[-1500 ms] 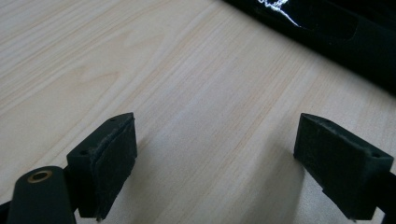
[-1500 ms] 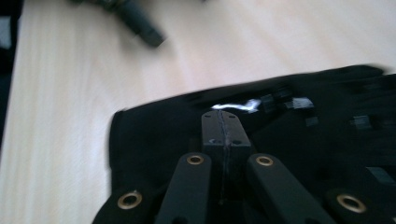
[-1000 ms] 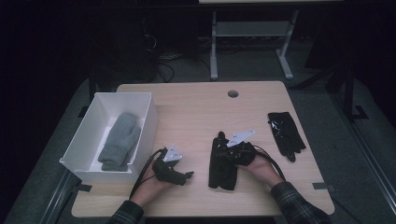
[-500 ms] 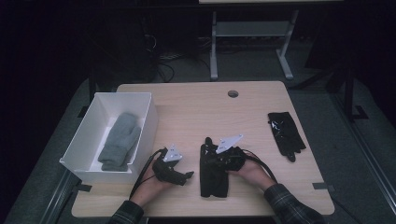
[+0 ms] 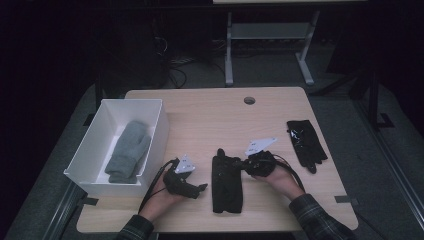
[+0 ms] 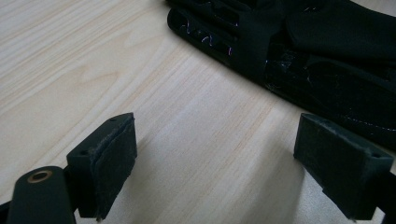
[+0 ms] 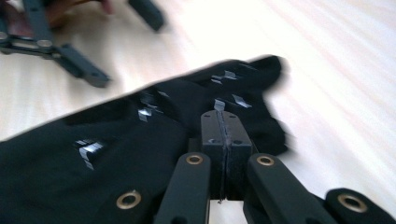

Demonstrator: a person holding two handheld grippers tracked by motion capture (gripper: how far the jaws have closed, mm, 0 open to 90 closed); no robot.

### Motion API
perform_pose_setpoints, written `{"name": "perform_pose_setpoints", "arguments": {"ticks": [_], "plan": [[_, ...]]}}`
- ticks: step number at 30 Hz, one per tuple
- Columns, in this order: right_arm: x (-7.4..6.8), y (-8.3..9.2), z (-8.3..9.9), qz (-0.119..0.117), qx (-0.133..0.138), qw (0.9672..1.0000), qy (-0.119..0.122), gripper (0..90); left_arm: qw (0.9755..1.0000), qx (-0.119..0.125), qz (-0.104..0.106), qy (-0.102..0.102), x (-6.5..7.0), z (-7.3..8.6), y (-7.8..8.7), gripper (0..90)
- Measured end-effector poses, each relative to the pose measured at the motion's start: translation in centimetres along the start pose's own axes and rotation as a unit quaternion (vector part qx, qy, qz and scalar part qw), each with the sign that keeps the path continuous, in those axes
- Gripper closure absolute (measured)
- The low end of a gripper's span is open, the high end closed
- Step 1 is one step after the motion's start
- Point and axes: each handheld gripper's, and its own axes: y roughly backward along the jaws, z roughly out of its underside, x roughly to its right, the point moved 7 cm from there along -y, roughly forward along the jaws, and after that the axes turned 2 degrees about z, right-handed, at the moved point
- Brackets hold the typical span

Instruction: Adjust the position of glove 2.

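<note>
Two risks stand out from above: the right gripper [image 5: 244, 163] pinches only an edge of the flat black fabric glove [image 5: 227, 184] lying mid-table, so it could slip or drag. In the left gripper view, the left gripper [image 6: 215, 172] rests low, jaws wide, empty, beside that glove. The right gripper view shows its pads clamped on fabric, level.

The room was dark, the light falling mainly on a pale wooden table [image 5: 210, 115] with a round hole [image 5: 249, 100] near its far edge. Behind it stood a grey metal frame [image 5: 265, 35] on grey floor [image 5: 340, 105], with cables [image 5: 185, 67] lying beside it.
</note>
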Motion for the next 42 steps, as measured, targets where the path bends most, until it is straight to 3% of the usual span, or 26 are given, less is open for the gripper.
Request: {"name": "perform_pose_setpoints", "arguments": {"ticks": [6, 12, 14, 18, 21, 22, 28, 36, 40, 42], "plan": [[3.5, 3.0, 1.4, 0.055, -0.001, 0.9981, -0.028, 90.0, 1.0000, 0.000, 0.000, 0.000, 0.0, 0.0, 0.0, 12.6], [8.1, 5.7, 3.1, 0.121, 0.004, 0.9900, -0.072, 90.0, 1.0000, 0.000, 0.001, 0.003, 0.1, 0.0, 0.0, 12.6], [9.6, 6.4, 3.7, 0.138, 0.004, 0.9859, -0.095, 90.0, 1.0000, 0.000, 0.001, 0.003, 0.1, 0.0, 0.0, 12.6], [12.7, 7.9, 5.0, 0.188, 0.001, 0.9725, -0.137, 90.0, 1.0000, -0.001, 0.001, 0.002, 0.0, 0.0, 0.0, 12.6], [14.2, 8.6, 5.5, 0.212, -0.003, 0.9662, -0.146, 90.0, 1.0000, -0.002, 0.000, 0.000, 0.0, 0.0, 0.0, 12.6], [14.9, 8.9, 5.9, 0.224, -0.004, 0.9616, -0.159, 90.0, 1.0000, -0.002, 0.000, 0.000, 0.0, 0.0, 0.0, 12.6], [17.1, 9.2, 7.0, 0.248, -0.014, 0.9510, -0.184, 90.0, 1.0000, -0.002, 0.001, 0.000, 0.0, 0.0, 0.0, 12.7], [19.1, 8.2, 8.1, 0.267, -0.040, 0.9412, -0.203, 90.0, 1.0000, -0.002, 0.001, 0.000, 0.0, 0.0, 0.0, 12.7], [19.3, 7.8, 8.5, 0.262, -0.047, 0.9413, -0.207, 90.0, 1.0000, -0.002, 0.001, 0.000, 0.0, 0.0, 0.0, 12.7], [19.1, 7.8, 8.4, 0.256, -0.048, 0.9431, -0.207, 90.0, 1.0000, -0.002, 0.001, 0.000, 0.0, 0.0, 0.0, 12.7]]}}
